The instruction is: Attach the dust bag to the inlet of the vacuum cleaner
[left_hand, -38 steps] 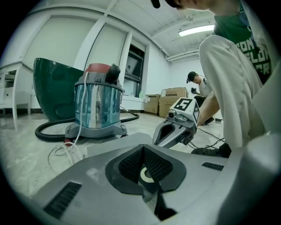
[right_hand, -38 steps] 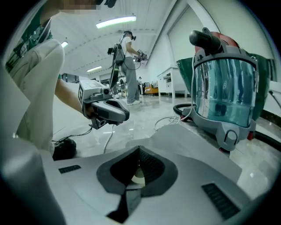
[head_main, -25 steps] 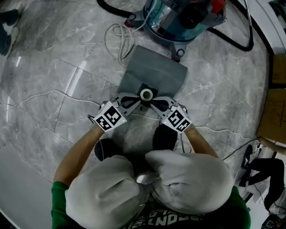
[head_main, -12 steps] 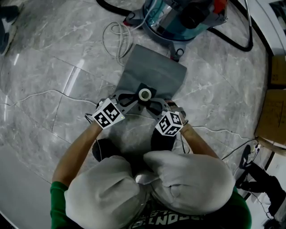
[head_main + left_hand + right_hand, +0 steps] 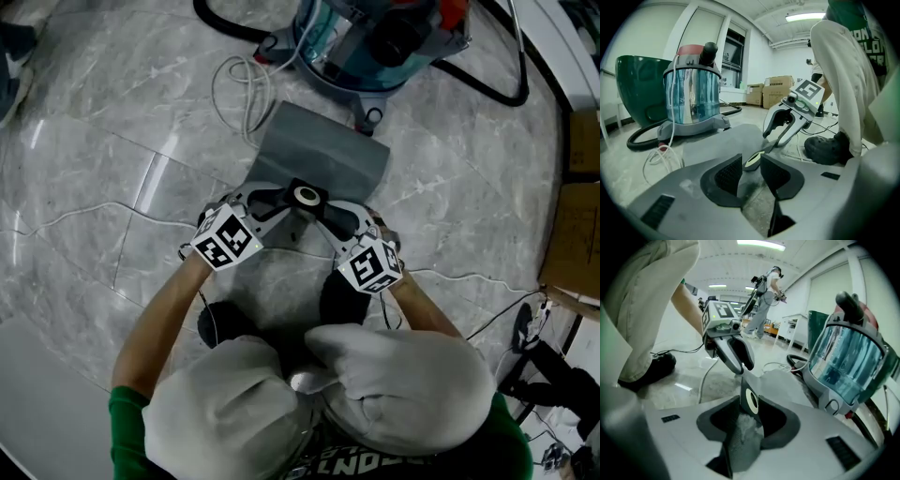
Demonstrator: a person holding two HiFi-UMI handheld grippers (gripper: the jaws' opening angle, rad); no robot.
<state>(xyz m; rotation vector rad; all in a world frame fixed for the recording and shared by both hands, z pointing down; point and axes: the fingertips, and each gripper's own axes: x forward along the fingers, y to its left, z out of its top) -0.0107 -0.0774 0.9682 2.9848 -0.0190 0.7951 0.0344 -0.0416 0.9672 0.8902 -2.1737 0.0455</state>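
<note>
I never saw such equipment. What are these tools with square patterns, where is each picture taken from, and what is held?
No robot: a person holds a two-jaw gripper in each hand; the patterned cubes belong to them. The picture from above comes from a camera on the person's head and shows the left gripper and right gripper. The other two come from cameras on the grippers, looking along their jaws. On the floor lies a dust bag, a vacuum cleaner beyond. Both grippers' jaws stand around the bag's collar. The right jaws have just been opening; whether the left ones pinch it I cannot tell.
</note>
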